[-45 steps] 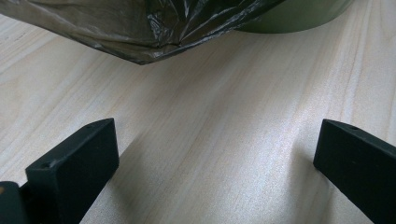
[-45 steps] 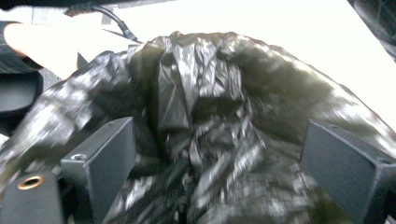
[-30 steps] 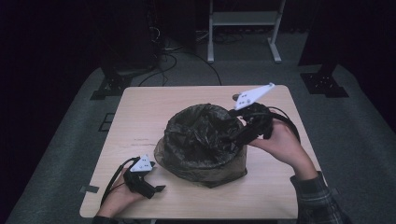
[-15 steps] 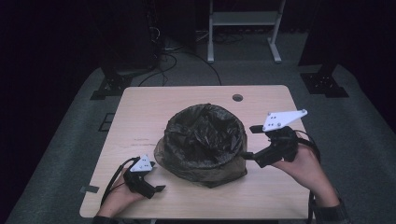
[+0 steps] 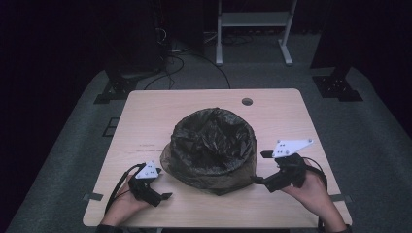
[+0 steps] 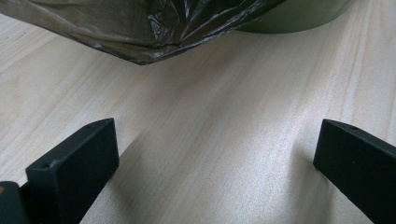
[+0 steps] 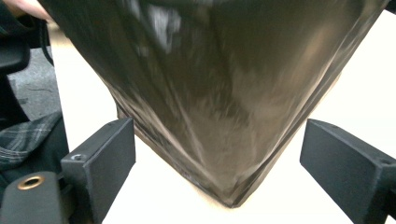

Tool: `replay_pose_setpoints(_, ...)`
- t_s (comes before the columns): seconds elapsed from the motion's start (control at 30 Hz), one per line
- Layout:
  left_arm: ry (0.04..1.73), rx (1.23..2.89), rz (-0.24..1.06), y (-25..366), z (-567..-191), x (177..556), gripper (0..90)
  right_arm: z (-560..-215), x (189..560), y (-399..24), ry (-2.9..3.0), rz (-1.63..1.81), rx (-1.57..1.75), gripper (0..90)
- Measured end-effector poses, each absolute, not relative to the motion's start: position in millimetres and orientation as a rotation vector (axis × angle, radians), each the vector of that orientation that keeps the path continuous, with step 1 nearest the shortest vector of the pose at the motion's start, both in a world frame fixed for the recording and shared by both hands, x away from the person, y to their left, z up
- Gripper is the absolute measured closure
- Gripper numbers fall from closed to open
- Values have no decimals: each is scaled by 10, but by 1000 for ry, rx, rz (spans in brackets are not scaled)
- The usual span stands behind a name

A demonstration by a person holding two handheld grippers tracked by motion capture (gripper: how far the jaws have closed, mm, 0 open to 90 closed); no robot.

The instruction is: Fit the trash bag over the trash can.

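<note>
Sitting near the middle of the pale wooden worktop [image 5: 160, 109], a round bin [image 5: 232, 172] wears a dark plastic bag [image 5: 210, 141] that lines its mouth and hangs crumpled down its outer wall. Both claws flank it at the near edge. At the bin's near left, the left claw [image 5: 163, 194] rests low on the worktop, just beside the bag's hanging skirt; in the left gripper view its jaws stand wide apart over bare wood, with a drooping corner of the bag [image 6: 144, 58] ahead of them and apart from them, and a strip of the bin's green wall [image 6: 299, 18] farther off. At the bin's near right, the right claw [image 5: 257, 177] points at the bin's side, its tips at or almost at the bag. In the right gripper view its jaws are spread wide with a hanging fold of the bag [image 7: 219, 116] between them, its lowest corner close to the worktop; neither jaw touches the plastic.
</note>
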State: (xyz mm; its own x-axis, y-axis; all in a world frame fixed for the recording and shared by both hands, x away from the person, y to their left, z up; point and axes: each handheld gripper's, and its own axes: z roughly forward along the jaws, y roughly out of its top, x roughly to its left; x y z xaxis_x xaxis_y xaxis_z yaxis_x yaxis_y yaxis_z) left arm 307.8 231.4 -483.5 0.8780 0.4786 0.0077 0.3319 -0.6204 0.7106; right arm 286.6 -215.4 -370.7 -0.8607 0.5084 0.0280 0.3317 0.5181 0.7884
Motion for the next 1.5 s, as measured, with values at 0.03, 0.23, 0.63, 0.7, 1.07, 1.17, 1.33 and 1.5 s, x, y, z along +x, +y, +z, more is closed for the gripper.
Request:
replay_pose_setpoints(0.03, 581, 2292, 253, 2314, -4836, 3077, 0, -3744, 2851, -2153, 2543, 1259, 725, 97)
replay_pose_setpoints(0.23, 580, 2293, 254, 2314, -4835, 3078, 0, -4052, 2800, -2148, 2541, 1211, 775, 97)
replay_pose_setpoints(0.63, 580, 2293, 253, 2314, -4835, 3077, 0, -4621, 2751, -2259, 2504, 1164, 877, 97)
replay_pose_setpoints(0.7, 581, 2293, 254, 2314, -4835, 3077, 0, -4669, 2742, -2269, 2502, 1161, 881, 97)
replay_pose_setpoints(1.07, 580, 2293, 253, 2314, -4836, 3077, 0, -4841, 2790, -2176, 2551, 1062, 882, 96)
replay_pose_setpoints(1.17, 580, 2293, 253, 2314, -4835, 3077, 0, -4848, 2789, -2177, 2548, 1071, 877, 96)
replay_pose_setpoints(1.33, 580, 2292, 253, 2314, -4836, 3077, 0, -4856, 2784, -2181, 2539, 1081, 878, 96)
replay_pose_setpoints(1.5, 578, 2293, 253, 2315, -4836, 3078, 0, -4860, 2781, -2184, 2535, 1087, 878, 96)
